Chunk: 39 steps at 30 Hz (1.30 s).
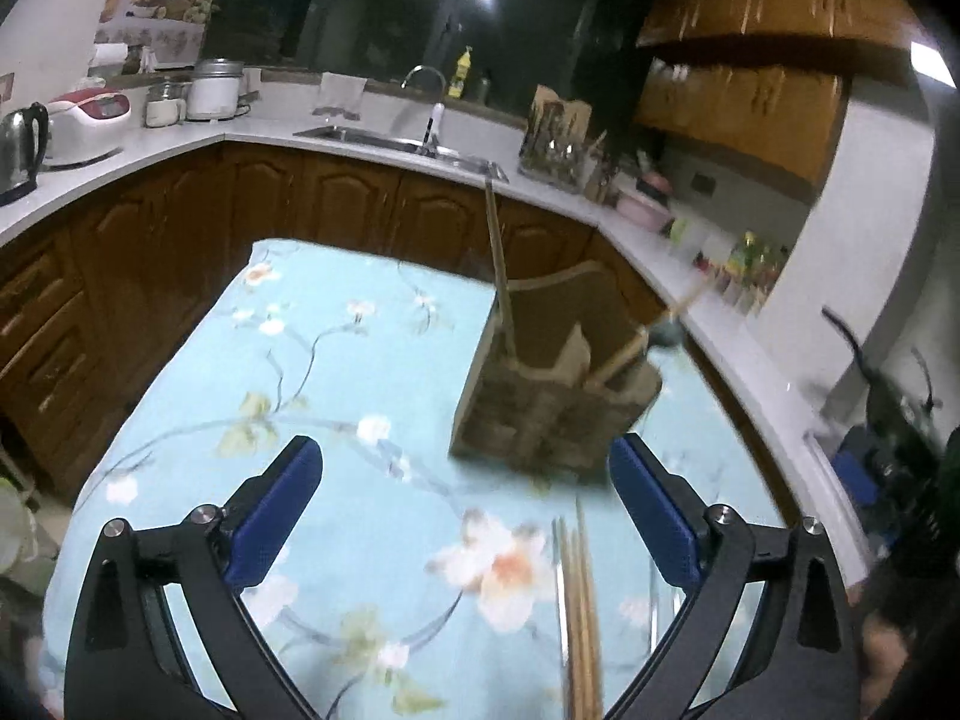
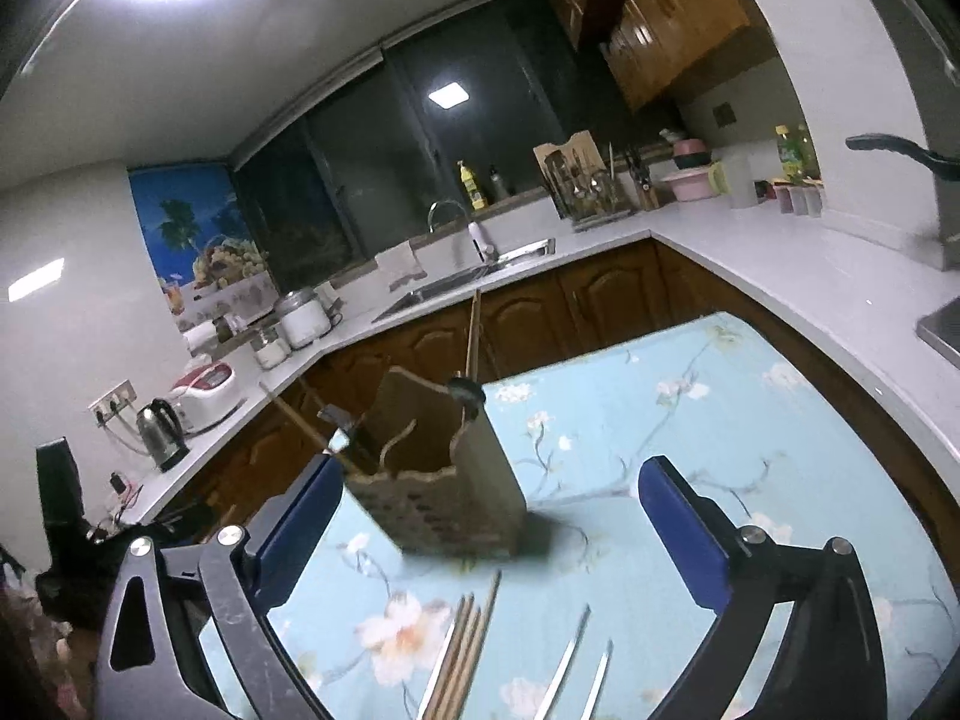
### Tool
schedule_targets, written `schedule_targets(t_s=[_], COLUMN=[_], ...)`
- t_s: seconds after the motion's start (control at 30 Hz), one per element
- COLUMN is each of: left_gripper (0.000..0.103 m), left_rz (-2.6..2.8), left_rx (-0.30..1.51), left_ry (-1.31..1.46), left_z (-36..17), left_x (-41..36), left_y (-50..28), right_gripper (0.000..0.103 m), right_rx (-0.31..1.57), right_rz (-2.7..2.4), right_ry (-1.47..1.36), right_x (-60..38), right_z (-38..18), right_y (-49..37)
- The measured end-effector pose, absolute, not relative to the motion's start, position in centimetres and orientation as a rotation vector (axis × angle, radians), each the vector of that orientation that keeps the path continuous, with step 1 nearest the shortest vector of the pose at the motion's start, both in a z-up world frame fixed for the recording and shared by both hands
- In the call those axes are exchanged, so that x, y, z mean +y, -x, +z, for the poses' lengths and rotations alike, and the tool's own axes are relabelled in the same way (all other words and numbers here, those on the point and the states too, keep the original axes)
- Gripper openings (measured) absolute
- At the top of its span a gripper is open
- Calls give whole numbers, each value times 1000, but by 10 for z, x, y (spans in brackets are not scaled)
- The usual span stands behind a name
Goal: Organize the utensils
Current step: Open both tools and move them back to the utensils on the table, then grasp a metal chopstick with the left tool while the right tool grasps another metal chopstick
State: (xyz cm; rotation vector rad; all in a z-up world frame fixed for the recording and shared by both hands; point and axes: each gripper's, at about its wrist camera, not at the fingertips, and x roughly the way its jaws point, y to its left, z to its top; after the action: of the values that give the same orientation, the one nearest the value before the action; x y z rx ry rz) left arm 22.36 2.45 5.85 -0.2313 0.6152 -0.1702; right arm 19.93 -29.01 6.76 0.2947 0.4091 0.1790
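Note:
A wooden utensil holder (image 1: 552, 402) (image 2: 444, 480) stands on the table with the blue floral cloth (image 1: 336, 360) (image 2: 690, 420). A chopstick (image 1: 498, 264) and a wooden-handled utensil (image 1: 654, 330) stand in it. A bundle of wooden chopsticks (image 1: 579, 612) (image 2: 462, 654) lies flat on the cloth in front of the holder. Two metal utensils (image 2: 576, 666) lie to its right. My left gripper (image 1: 465, 510) is open and empty, just short of the holder. My right gripper (image 2: 492, 528) is open and empty, its left finger beside the holder.
A white counter (image 1: 180, 144) (image 2: 750, 264) with wooden cabinets runs around the table. It carries a sink (image 1: 384, 141), a kettle (image 1: 21, 147) (image 2: 162, 432), a rice cooker (image 1: 84, 120), a dish rack (image 1: 555, 144) (image 2: 579, 186) and jars.

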Motion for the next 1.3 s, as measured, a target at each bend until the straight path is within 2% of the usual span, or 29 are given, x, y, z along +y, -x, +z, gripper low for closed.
schedule_targets(t_s=[0.53, 1.17, 1.3], left_gripper=[98, 98, 98], left_rz=[-185, -215, -236], left_rx=[779, 857, 884], left_ry=[178, 142, 141], left_z=[1, -16, -24], left_x=[7, -19, -28], left_y=[-186, -206, -217], right_gripper=[100, 99, 96], right_rx=[577, 644, 666], right_rz=[89, 76, 64], right_ry=[-332, -304, -284], right_x=[-313, -309, -305], right_z=[8, -13, -19], right_y=[-136, -147, -154])
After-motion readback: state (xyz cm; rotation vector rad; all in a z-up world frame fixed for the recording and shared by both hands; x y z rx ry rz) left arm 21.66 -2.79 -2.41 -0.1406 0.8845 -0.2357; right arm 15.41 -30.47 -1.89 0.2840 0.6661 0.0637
